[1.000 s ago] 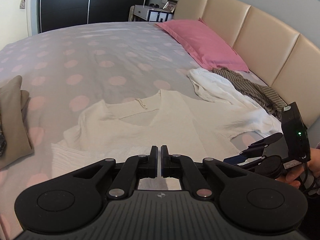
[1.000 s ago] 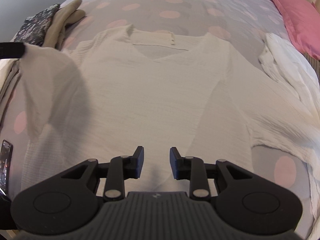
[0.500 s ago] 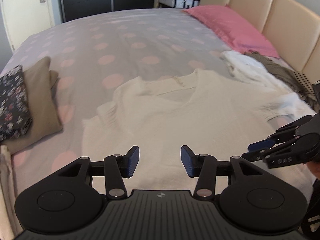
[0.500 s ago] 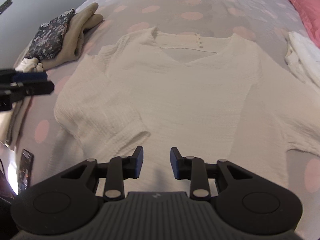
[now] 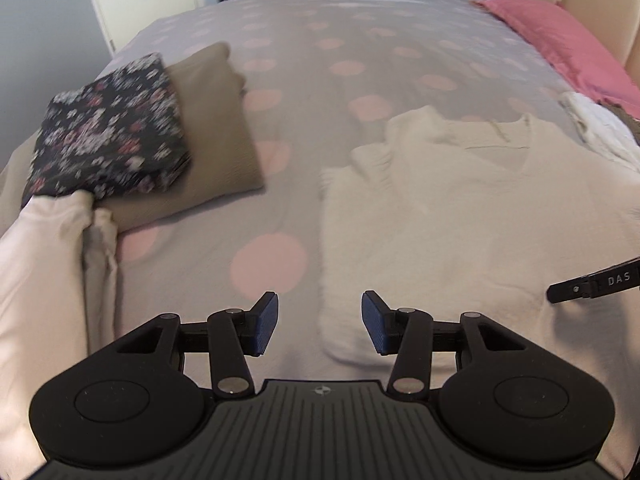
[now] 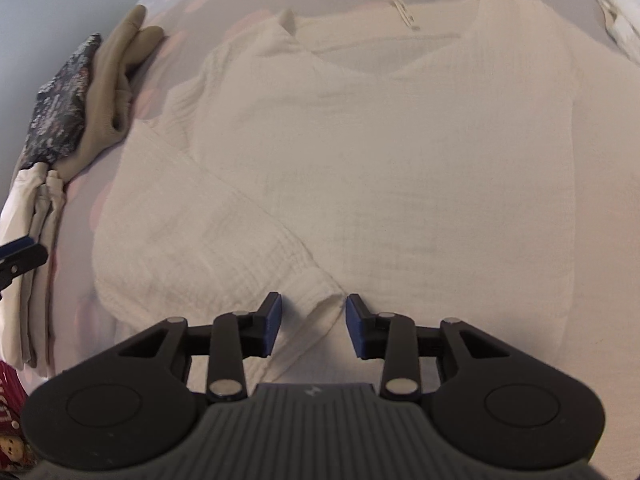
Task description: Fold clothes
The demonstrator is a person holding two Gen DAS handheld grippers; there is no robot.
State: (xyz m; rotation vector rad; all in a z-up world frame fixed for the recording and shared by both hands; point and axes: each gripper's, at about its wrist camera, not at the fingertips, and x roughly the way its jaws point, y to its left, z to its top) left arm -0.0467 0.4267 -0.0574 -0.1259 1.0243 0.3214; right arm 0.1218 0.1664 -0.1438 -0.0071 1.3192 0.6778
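A cream V-neck top (image 5: 460, 208) lies flat on the dotted bed cover, its left sleeve folded in across the body (image 6: 224, 240). My left gripper (image 5: 319, 325) is open and empty, just above the top's lower left corner. My right gripper (image 6: 313, 325) is open, low over the top, with the folded sleeve's cuff (image 6: 320, 292) between its fingertips. The right gripper's finger (image 5: 592, 282) shows at the right edge of the left wrist view, and the left gripper's tip (image 6: 20, 258) shows at the left edge of the right wrist view.
A stack of folded clothes lies to the left: a dark floral piece (image 5: 112, 136) on a tan one (image 5: 216, 136), with a pale pink garment (image 5: 44, 264) nearer. White clothes (image 5: 600, 128) and a pink pillow (image 5: 560, 40) lie to the right by the headboard.
My left gripper opened, letting go of the sleeve, which fell across the top's body, then swung left and back. My right gripper moved down and closer to the folded sleeve's cuff.
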